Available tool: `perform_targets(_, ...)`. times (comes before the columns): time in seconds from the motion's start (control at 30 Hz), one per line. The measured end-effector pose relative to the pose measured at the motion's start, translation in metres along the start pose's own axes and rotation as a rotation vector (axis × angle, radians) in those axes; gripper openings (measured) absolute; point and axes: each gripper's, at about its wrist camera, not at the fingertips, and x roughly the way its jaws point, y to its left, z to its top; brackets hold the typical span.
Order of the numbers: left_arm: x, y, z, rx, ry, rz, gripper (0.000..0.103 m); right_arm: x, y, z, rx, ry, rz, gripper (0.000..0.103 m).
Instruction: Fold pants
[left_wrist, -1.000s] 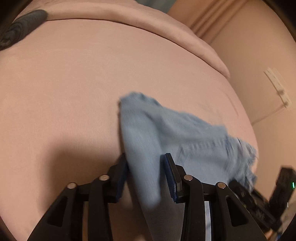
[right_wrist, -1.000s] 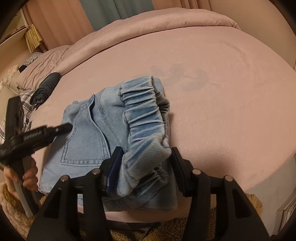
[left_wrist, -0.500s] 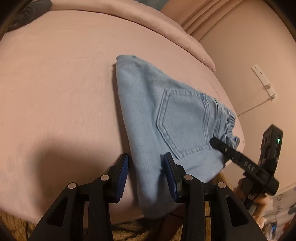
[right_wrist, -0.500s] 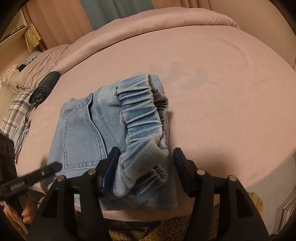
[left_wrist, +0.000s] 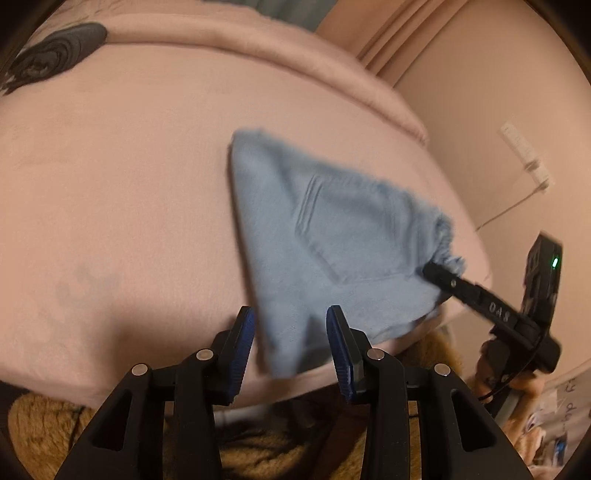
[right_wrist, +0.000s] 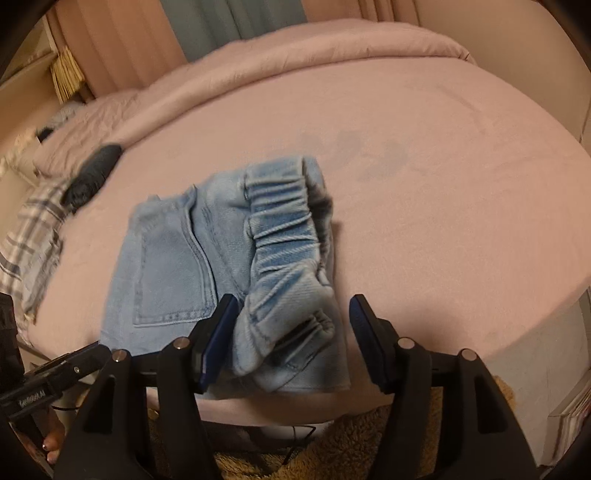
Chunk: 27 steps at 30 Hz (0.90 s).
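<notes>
Light blue denim pants lie folded on the pink bed, near its front edge, with the back pocket up and the elastic waistband bunched on the right. My right gripper straddles the waistband's near end. Its jaws are opening, the left pad is beside the cloth, and the right pad is clear of it. From the left wrist view the pants lie just beyond my left gripper, which is open with a corner showing between its fingers, unpressed. The right gripper shows there at the waistband.
A dark grey rolled garment and a plaid cloth lie at the bed's far left by the pillows. A shaggy brown rug covers the floor below the bed's edge. A power strip hangs on the wall. A person's toe shows.
My left gripper has drawn back from the pants toward the bed's edge. The right gripper's jaws have widened off the waistband. The pants stay folded in place.
</notes>
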Motion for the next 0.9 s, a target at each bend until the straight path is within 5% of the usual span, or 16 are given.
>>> perform_targets(0.13, 0.001, 0.004, 0.019, -0.048, -0.03, -0.039, 0.065, -0.027, -0.015, 0.006, 0.046, -0.103, 0.025, 0.095)
perform_targets(0.27, 0.038, -0.002, 0.033, -0.072, 0.037, -0.041, 0.066, -0.024, -0.032, 0.008, 0.099, -0.09, 0.075, 0.096)
perform_targets(0.47, 0.071, -0.011, 0.038, -0.025, 0.1, -0.032, 0.065, 0.022, -0.033, 0.003, 0.124, 0.075, 0.234, 0.092)
perform_targets(0.57, 0.077, -0.012, 0.046, -0.026, 0.108, 0.0, 0.049, 0.047, -0.026, 0.005, 0.105, 0.082, 0.274, 0.093)
perform_targets(0.73, 0.068, -0.016, 0.045, -0.05, 0.067, 0.048, 0.031, 0.054, -0.002, 0.014, 0.077, 0.079, 0.242, 0.058)
perform_targets(0.9, 0.038, -0.036, 0.053, 0.011, -0.014, 0.078, 0.02, 0.032, 0.016, 0.019, 0.044, 0.004, 0.183, 0.048)
